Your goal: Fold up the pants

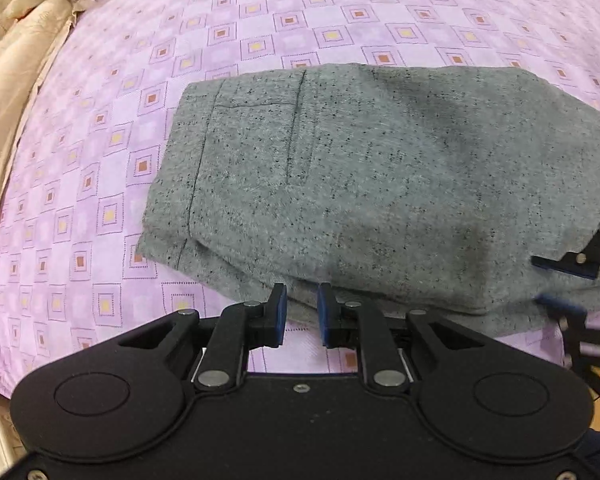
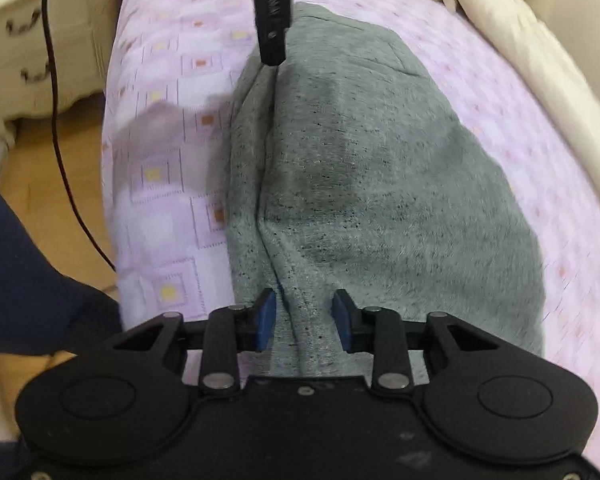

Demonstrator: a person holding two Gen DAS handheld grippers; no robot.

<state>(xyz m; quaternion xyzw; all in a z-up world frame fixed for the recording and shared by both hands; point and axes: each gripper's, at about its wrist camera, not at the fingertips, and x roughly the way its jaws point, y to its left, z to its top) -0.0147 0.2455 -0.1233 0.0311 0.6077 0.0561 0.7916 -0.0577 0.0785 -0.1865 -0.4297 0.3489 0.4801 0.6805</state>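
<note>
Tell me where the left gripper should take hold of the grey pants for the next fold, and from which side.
Grip the near edge of the grey pants, where the stacked layers end just ahead of the left gripper. Come in low from the near side of the bed, one finger under and one over. That edge is thick and slightly raised, probably easier to pinch than the flat top. The right gripper already straddles the same edge.

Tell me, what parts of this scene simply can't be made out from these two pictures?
- Pants: in the left view their right end runs off the picture's edge.
- Under-layers of the pants: hidden by the top layer in both views.
- Right gripper: blurred in the left view.
- Left gripper: cut off by the right view's top edge.
- Bedspread: pattern smeared at the right of the right view.
</note>
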